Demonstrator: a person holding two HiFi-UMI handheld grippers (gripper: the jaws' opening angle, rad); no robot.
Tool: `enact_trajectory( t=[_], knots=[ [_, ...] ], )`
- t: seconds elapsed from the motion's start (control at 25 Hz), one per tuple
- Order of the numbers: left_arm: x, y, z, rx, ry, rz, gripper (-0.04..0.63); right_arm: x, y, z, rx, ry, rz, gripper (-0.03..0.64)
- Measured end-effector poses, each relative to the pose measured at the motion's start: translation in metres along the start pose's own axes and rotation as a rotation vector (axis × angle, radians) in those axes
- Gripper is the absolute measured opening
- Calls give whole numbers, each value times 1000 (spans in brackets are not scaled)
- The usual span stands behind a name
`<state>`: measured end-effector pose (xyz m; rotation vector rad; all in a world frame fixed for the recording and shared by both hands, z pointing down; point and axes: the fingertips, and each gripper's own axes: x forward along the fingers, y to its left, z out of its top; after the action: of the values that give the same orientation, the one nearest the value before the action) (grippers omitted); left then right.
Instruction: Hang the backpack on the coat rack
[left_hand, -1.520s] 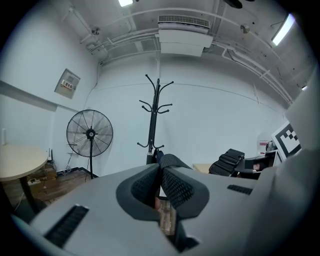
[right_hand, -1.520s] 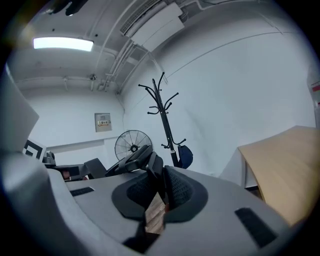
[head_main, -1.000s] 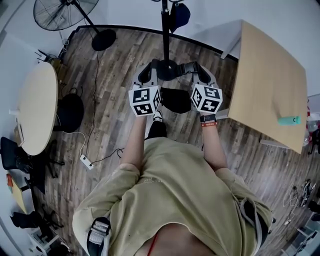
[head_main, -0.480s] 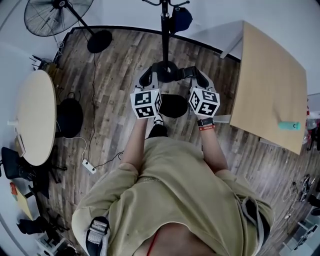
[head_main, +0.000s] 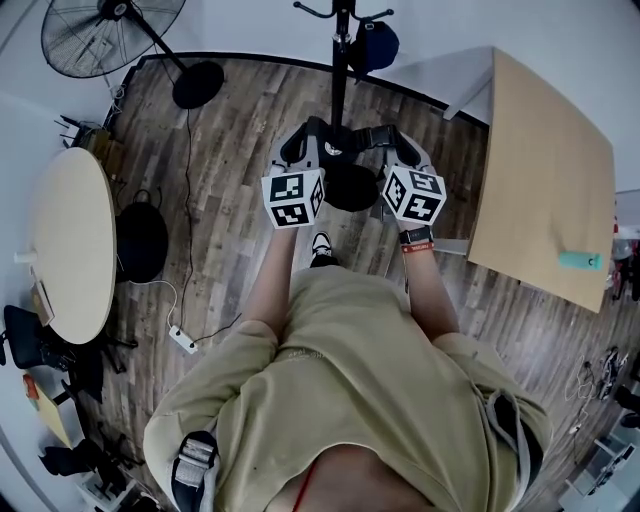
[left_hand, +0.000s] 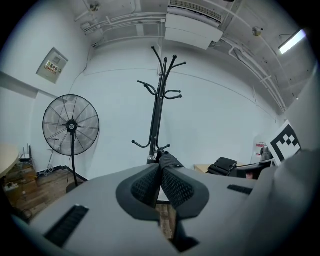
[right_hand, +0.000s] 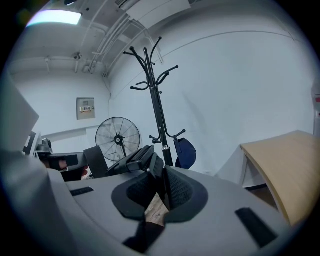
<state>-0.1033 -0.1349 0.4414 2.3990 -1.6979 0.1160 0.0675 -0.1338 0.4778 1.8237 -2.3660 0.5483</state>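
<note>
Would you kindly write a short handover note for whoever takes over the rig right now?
Left gripper: shut on a black backpack strap.
Right gripper: shut on the other strap.
Backpack: hangs between the two grippers, just in front of the coat rack. A dark blue cap occupies one lower hook.
Done: backpack picked up and at the rack.
Left: lift a strap over a free hook, then release both.

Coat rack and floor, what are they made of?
The coat rack looks like black-painted metal tube: thin pole, slim curved hooks. The floor looks like wood planks, maybe wood-look laminate: streaky brown grain in strips.
</note>
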Motion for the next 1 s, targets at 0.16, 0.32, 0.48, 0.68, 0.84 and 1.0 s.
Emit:
enact_trajectory(
  t=[0.16, 0.32, 0.48, 0.68, 0.84, 1.0],
  knots=[
    [17, 15, 11, 18, -14, -22, 25, 24, 4, 14, 5, -19, -15, 46],
    [35, 29, 22, 29, -27, -51, 25, 48, 7, 26, 21, -47, -31, 46],
    [55, 48, 27, 23, -37, -68, 26, 71, 10, 28, 54, -52, -42, 46],
    [82, 60, 32, 23, -18, -78, 25, 97, 7, 39, 74, -45, -42, 46],
    [102, 64, 48, 33, -32, -76, 25, 119, 5, 54, 98, -47, -10, 46],
    [124, 66, 68, 33, -49, -63, 25, 133, -3, 79, 132, -73, 30, 48]
  ],
)
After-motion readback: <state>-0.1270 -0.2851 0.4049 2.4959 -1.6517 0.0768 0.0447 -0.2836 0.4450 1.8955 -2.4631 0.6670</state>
